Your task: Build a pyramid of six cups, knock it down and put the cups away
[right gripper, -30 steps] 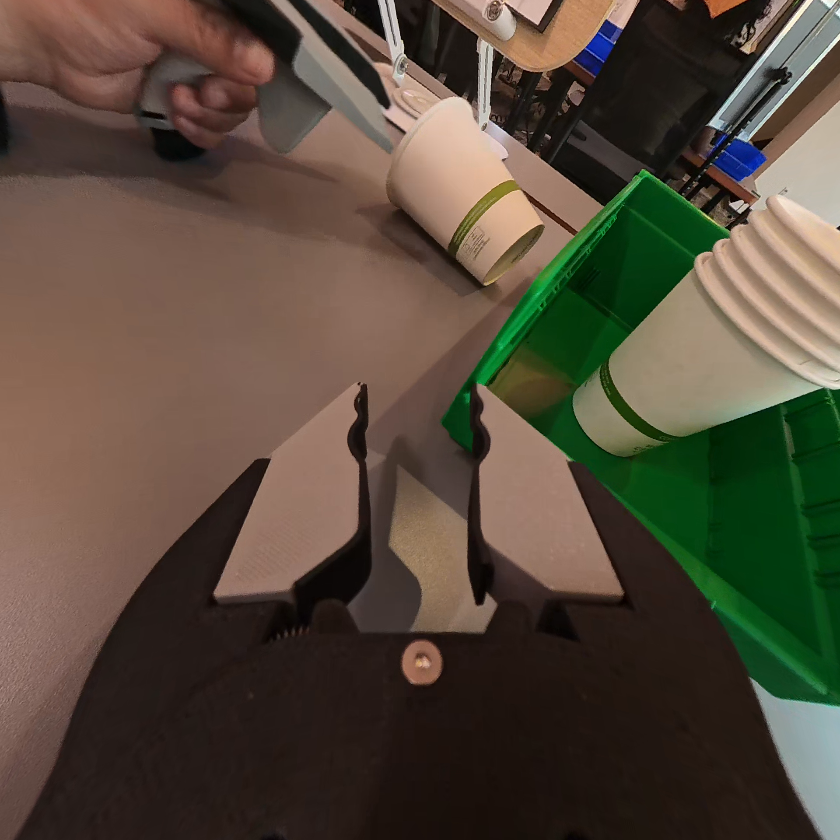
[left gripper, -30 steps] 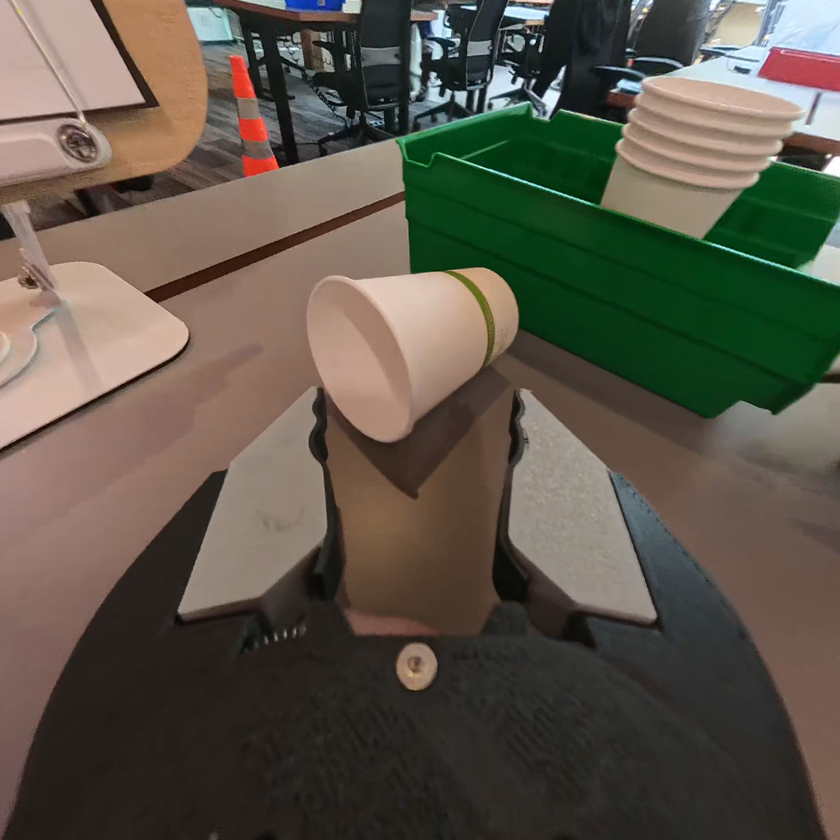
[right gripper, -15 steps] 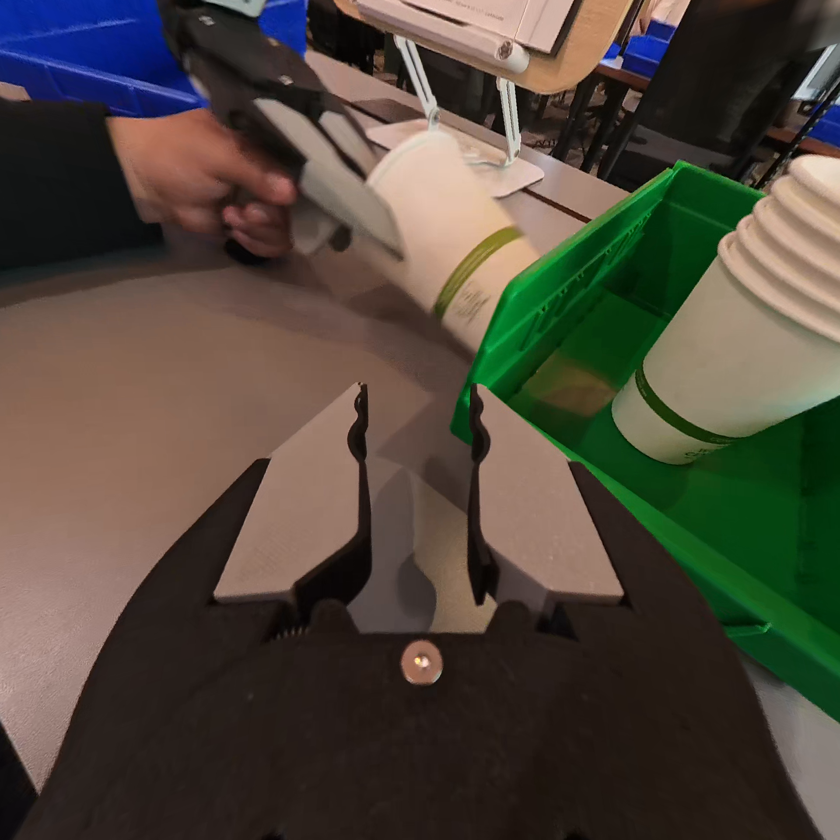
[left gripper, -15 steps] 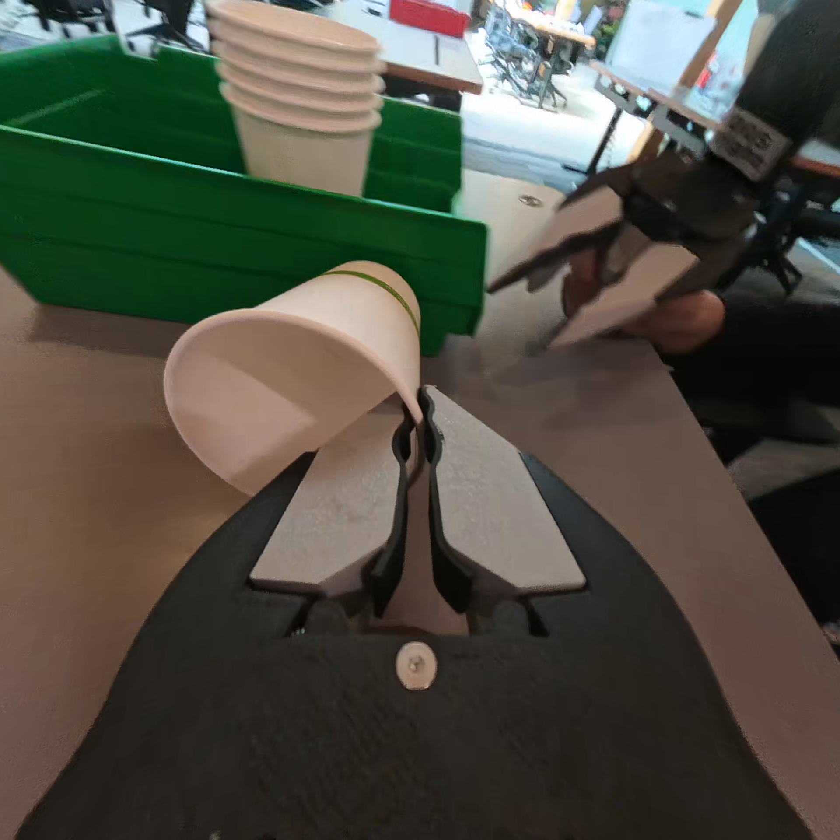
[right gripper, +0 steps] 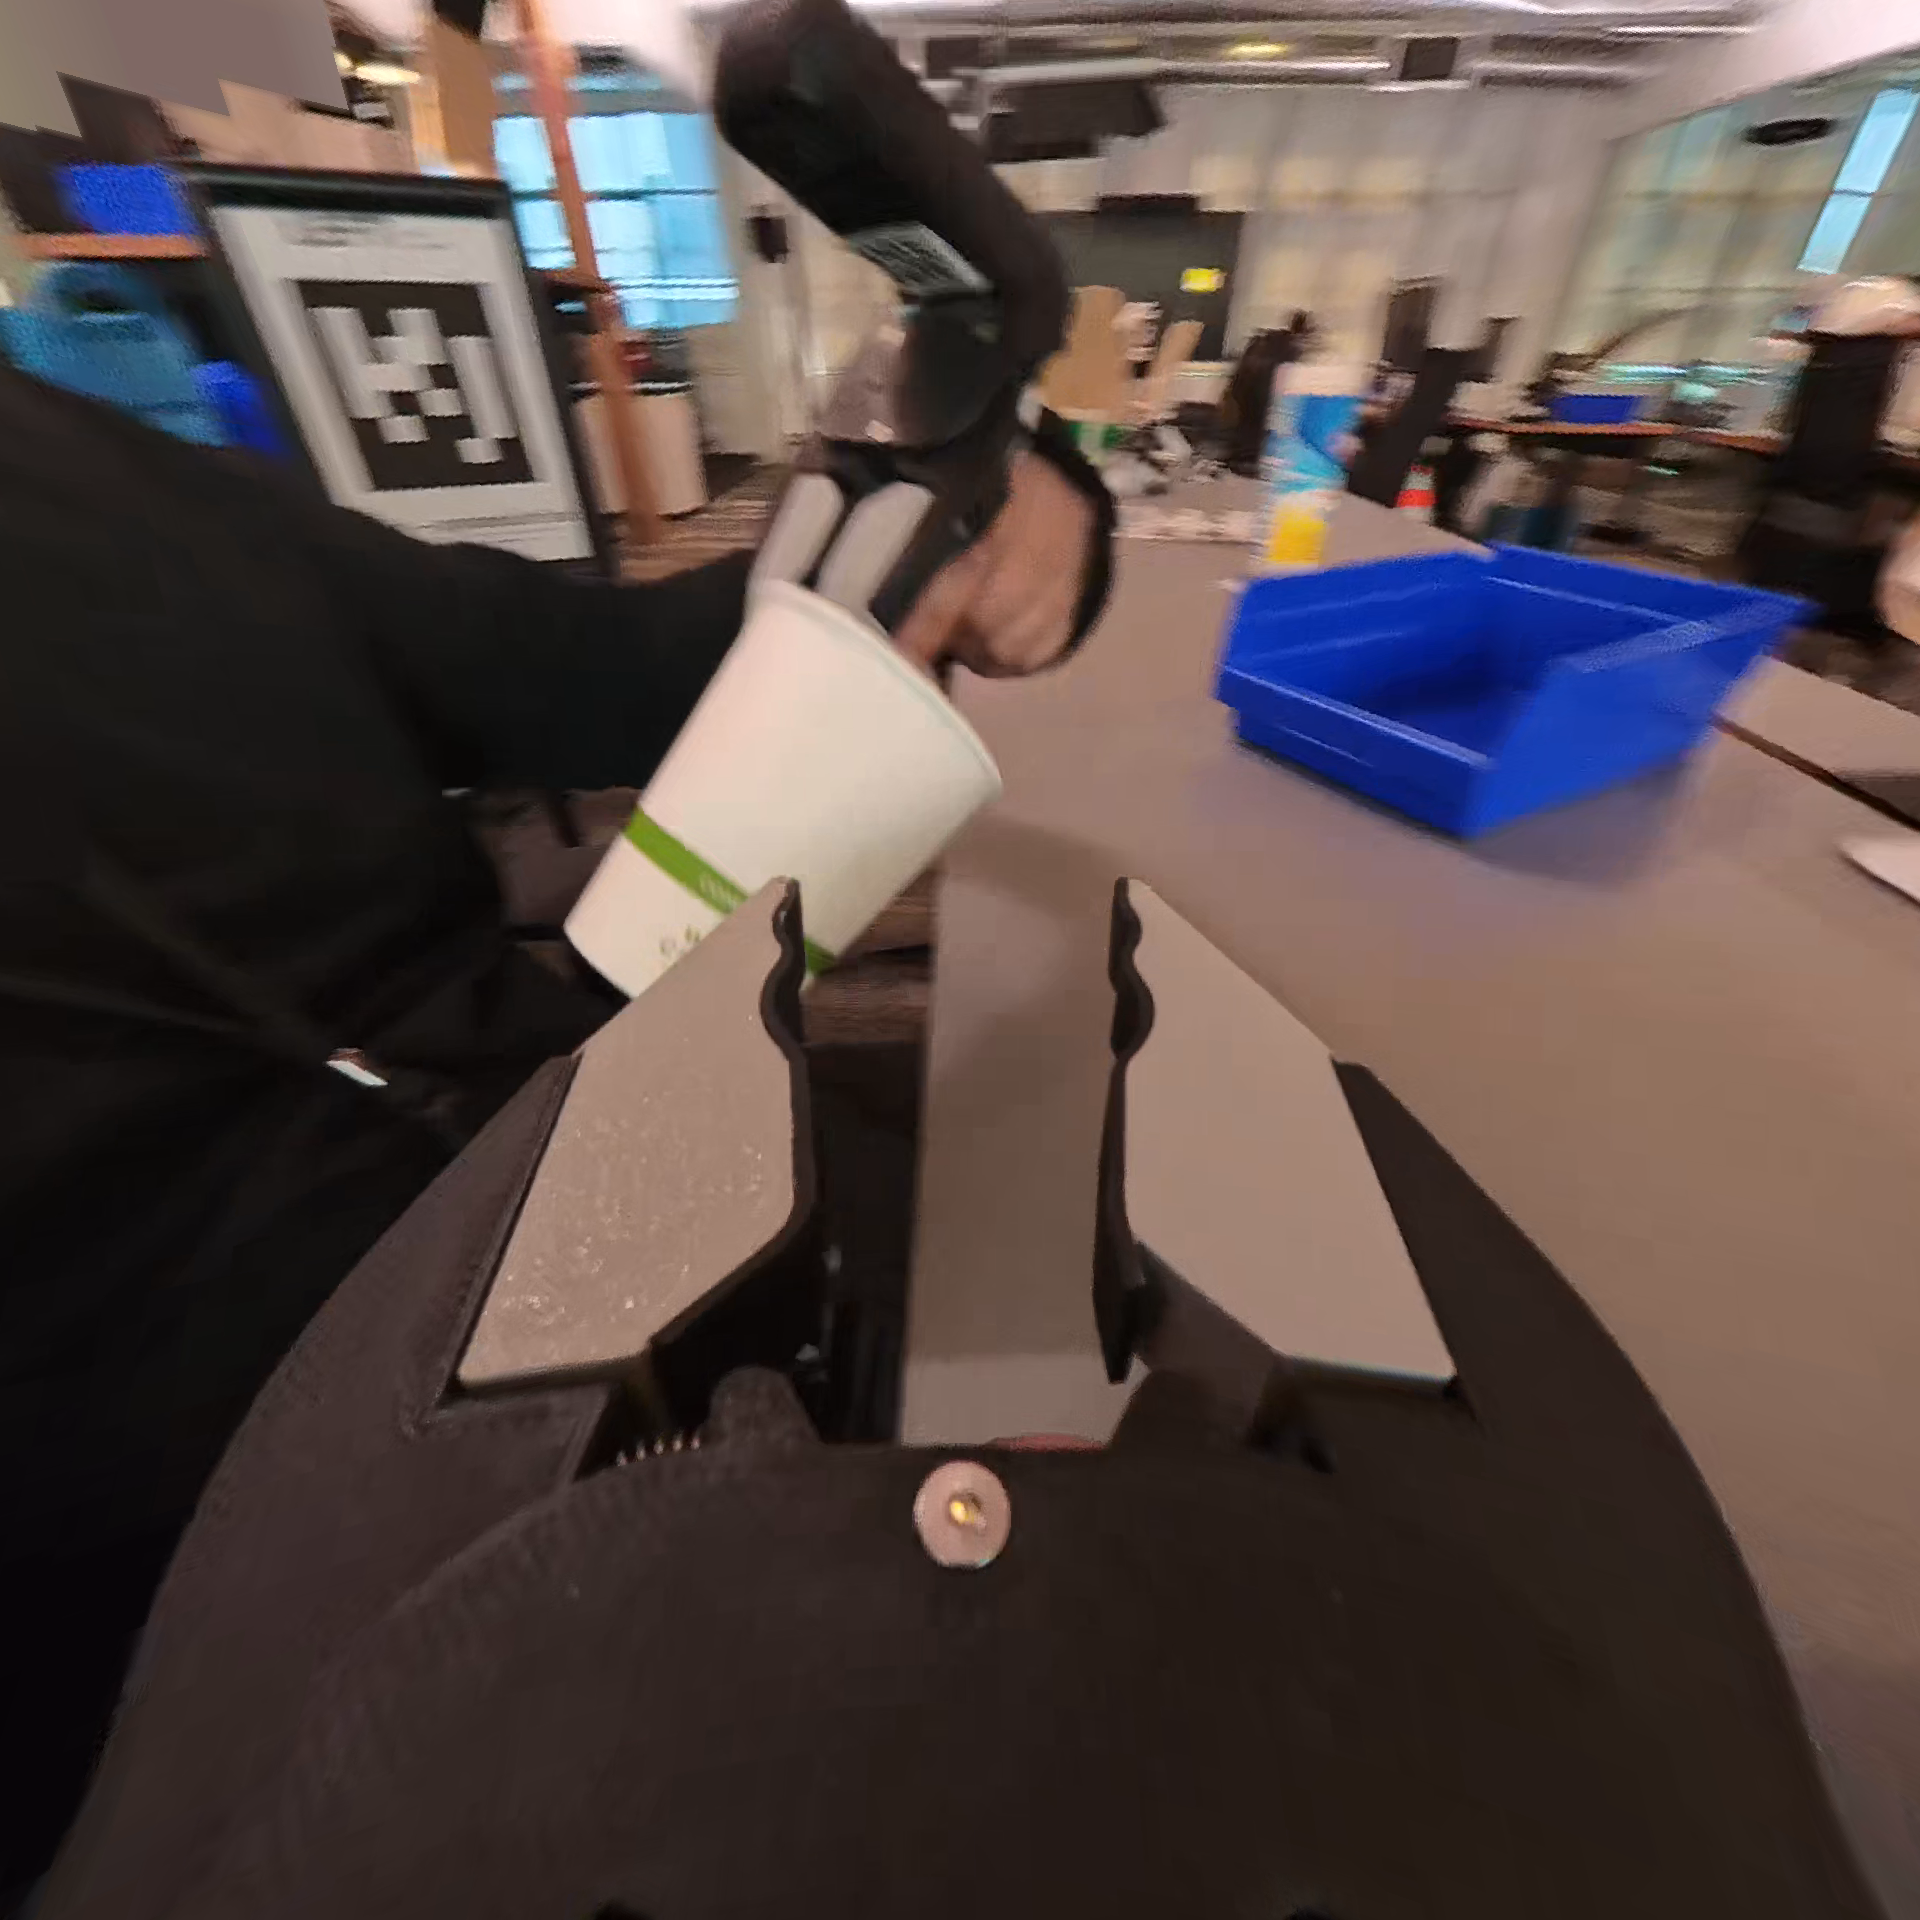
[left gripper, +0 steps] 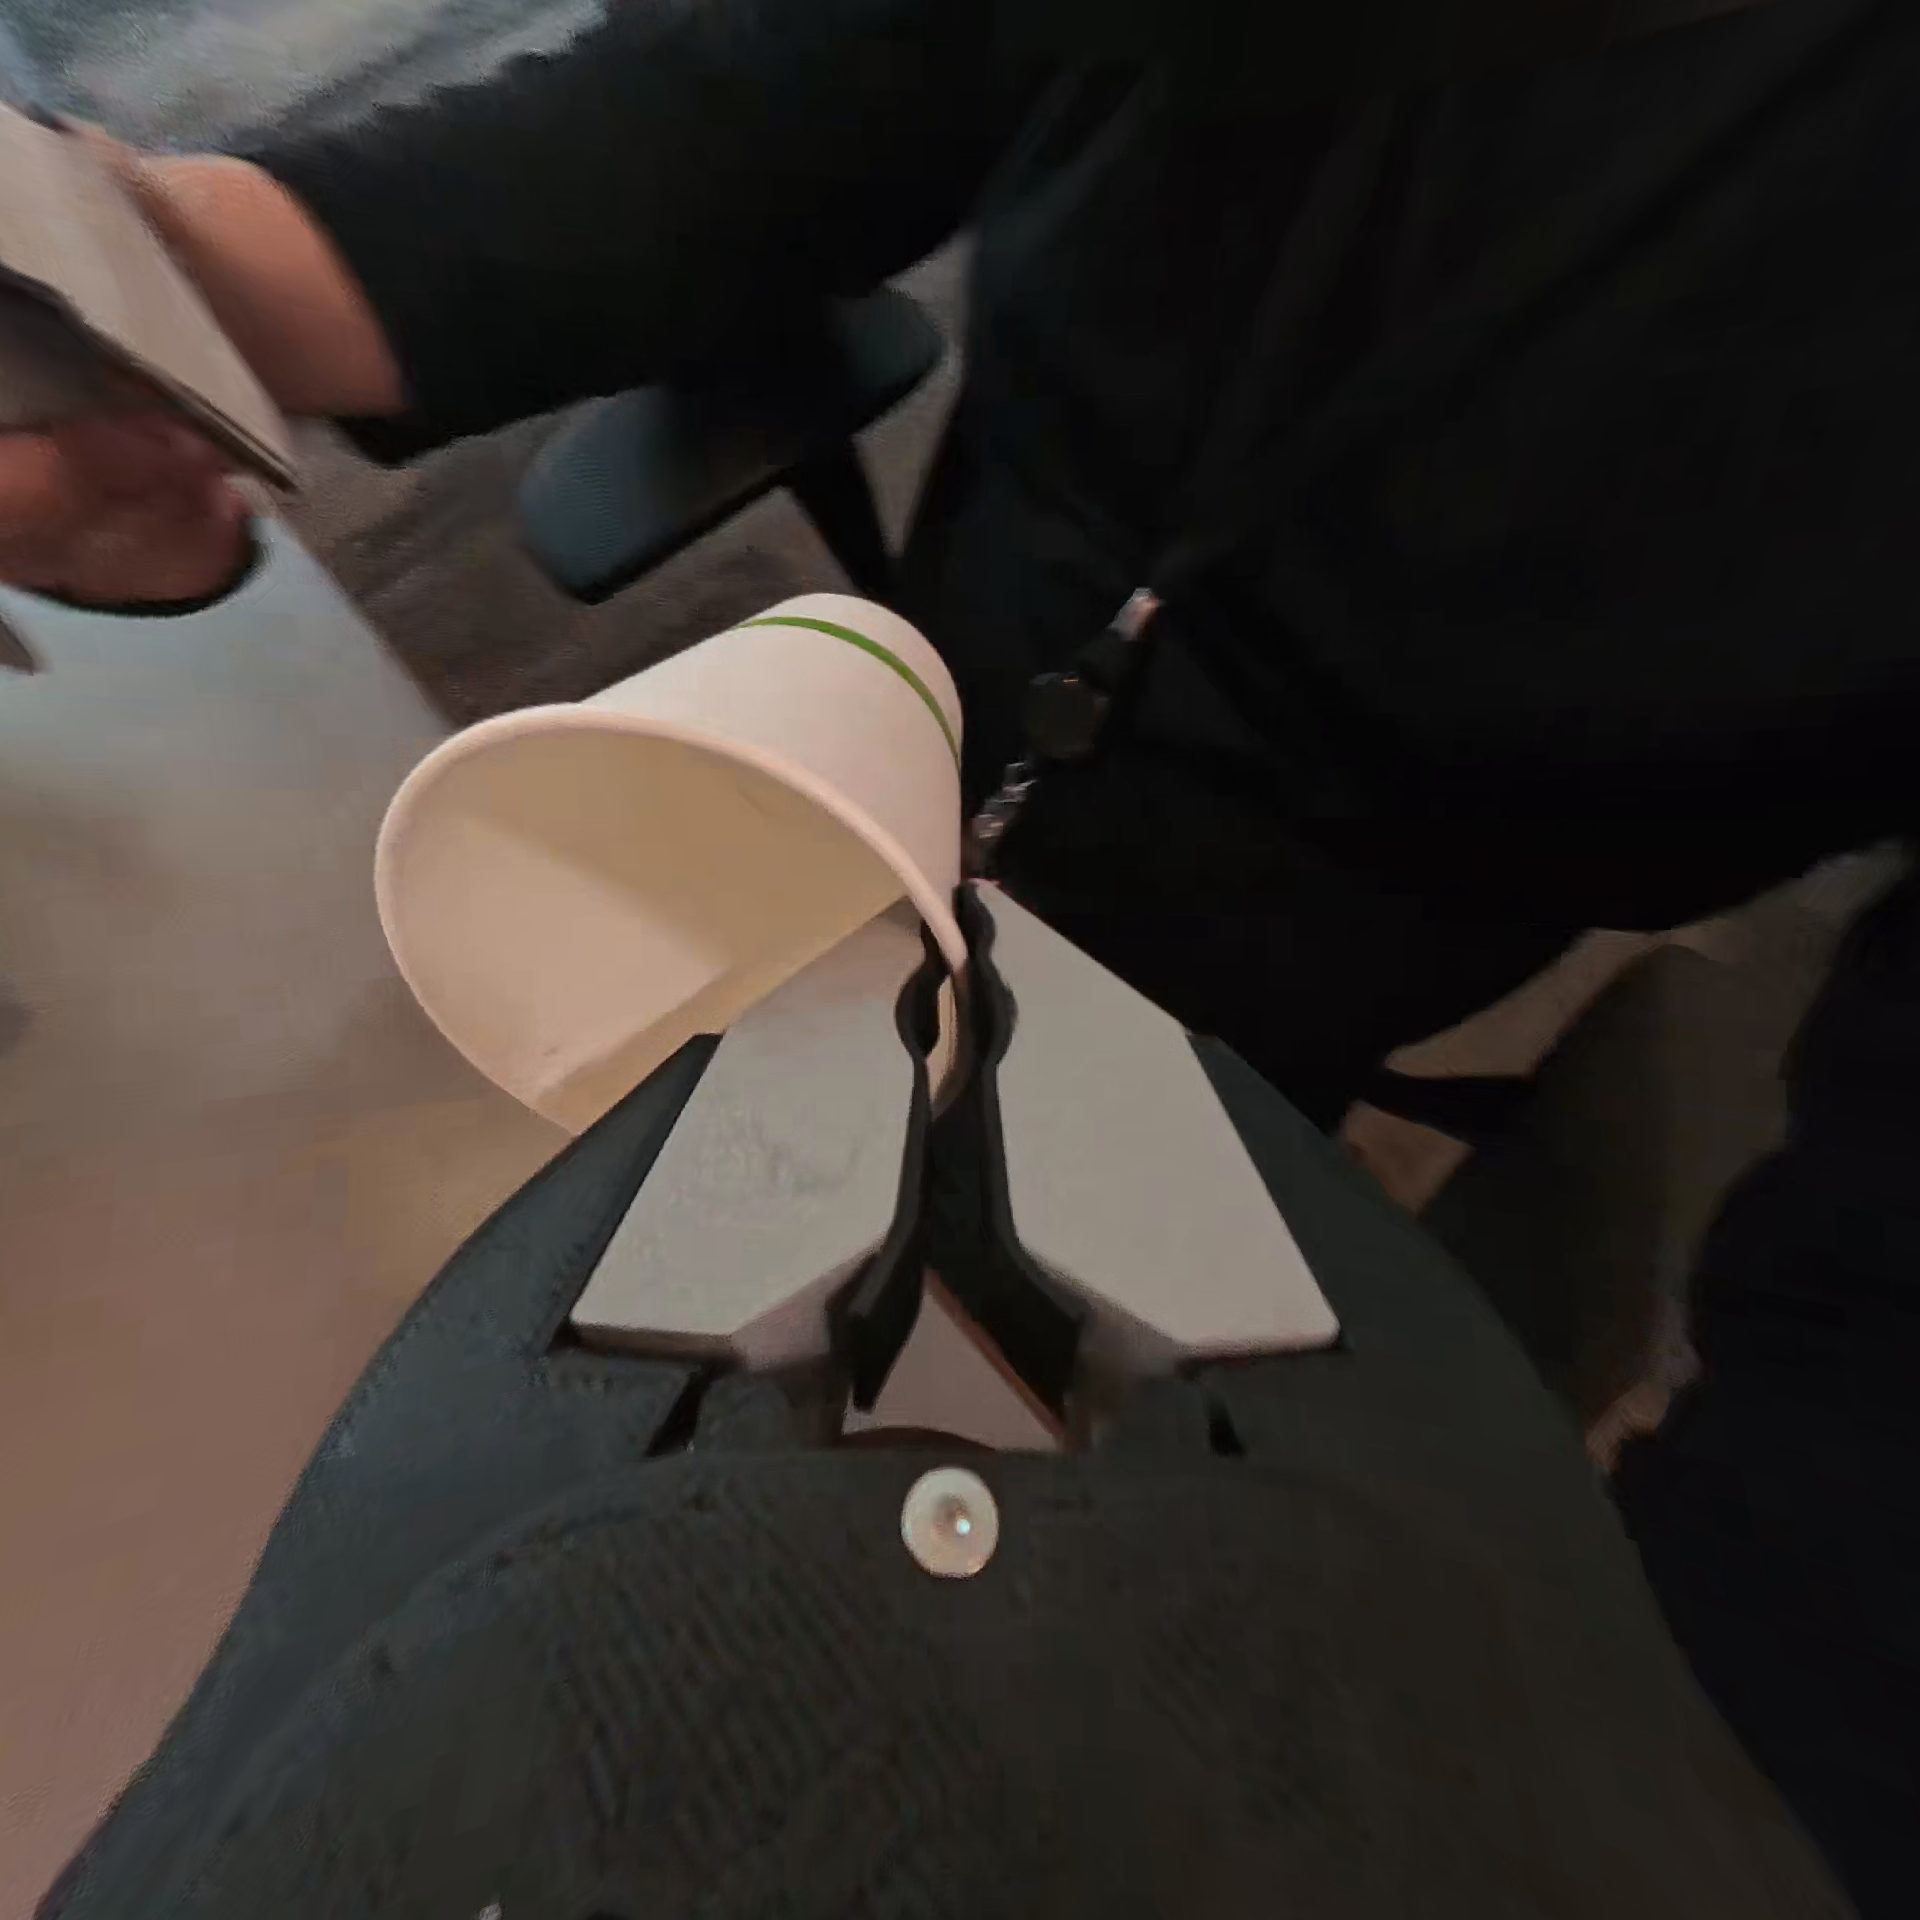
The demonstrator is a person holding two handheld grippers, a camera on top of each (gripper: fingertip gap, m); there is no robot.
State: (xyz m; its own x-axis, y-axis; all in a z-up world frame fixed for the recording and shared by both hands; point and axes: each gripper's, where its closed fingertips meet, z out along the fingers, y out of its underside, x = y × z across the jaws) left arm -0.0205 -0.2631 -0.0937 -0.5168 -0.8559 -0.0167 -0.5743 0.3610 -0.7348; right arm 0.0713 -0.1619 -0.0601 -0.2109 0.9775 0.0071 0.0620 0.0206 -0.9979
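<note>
My left gripper (left gripper: 951, 935) is shut on the rim of a white paper cup with a green band (left gripper: 665, 831), held in the air and tilted, its open mouth toward the camera. The cup points at the person's dark clothing. In the right wrist view the same cup (right gripper: 800, 779) hangs from the left gripper (right gripper: 831, 561) above the table's near edge. My right gripper (right gripper: 951, 935) is open and empty, just right of the cup's base. The right gripper also shows blurred in the left wrist view (left gripper: 125, 301). The green bin and the cup stack are out of view.
A blue bin (right gripper: 1475, 675) stands on the grey table (right gripper: 1558, 1039) at the far right. A marker board (right gripper: 405, 364) on a stand is behind the person's sleeve (right gripper: 260, 675). The person's dark torso (left gripper: 1403, 468) fills much of the left wrist view. One gripper's finger ends stand about 15 centimetres off the other's.
The left gripper closed on the cup's rim, lifted it off the table and swung it away from the green bin toward the person. The right gripper turned left and opened wider.
</note>
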